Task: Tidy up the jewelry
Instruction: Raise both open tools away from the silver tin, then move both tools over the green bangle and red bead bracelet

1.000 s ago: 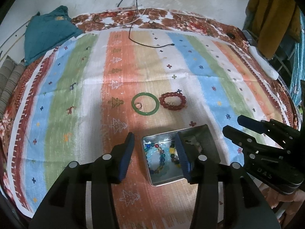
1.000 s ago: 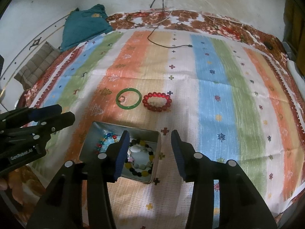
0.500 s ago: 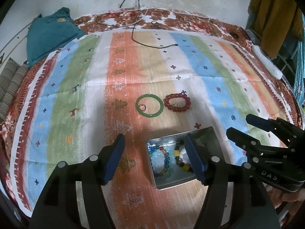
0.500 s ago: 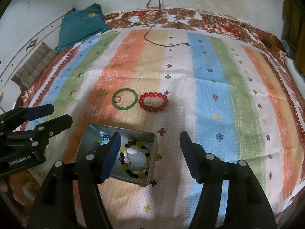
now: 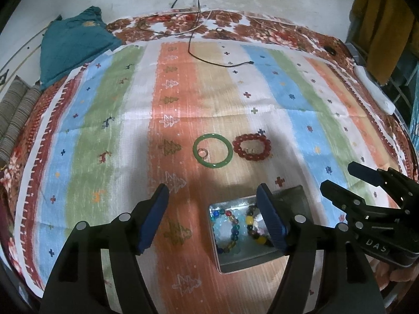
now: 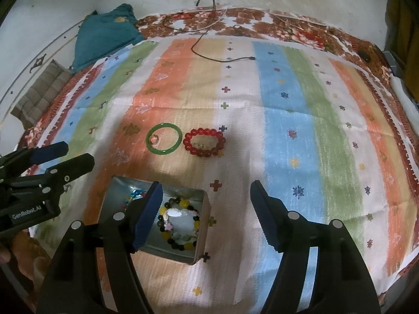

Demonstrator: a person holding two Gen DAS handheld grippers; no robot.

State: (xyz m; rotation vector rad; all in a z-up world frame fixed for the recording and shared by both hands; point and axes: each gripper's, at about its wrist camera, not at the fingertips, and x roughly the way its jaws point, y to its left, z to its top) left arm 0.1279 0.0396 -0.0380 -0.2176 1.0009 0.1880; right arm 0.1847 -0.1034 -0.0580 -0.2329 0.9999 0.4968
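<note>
A silver tin [image 5: 293, 196] [image 6: 115, 191] lies on the striped cloth and holds a multicoloured bead bracelet [image 5: 227, 231] and a black-and-yellow bead bracelet [image 6: 180, 225]. Beyond it lie a green bangle [image 5: 212, 150] [image 6: 164, 141] with a small ring [image 5: 202, 153] inside it and a red bead bracelet [image 5: 252, 147] [image 6: 204, 142]. My left gripper [image 5: 213, 216] is open and empty, just above the tin's left side. My right gripper [image 6: 205, 212] is open and empty over the tin's right edge.
A black cable [image 5: 209, 60] trails across the far part of the cloth. A teal cloth [image 5: 73, 41] lies at the far left, striped cushions [image 5: 15, 112] at the left edge. A yellow garment [image 5: 379, 28] hangs at the right.
Both grippers have opened wider and drawn back from the tin. The jewelry has not moved.
</note>
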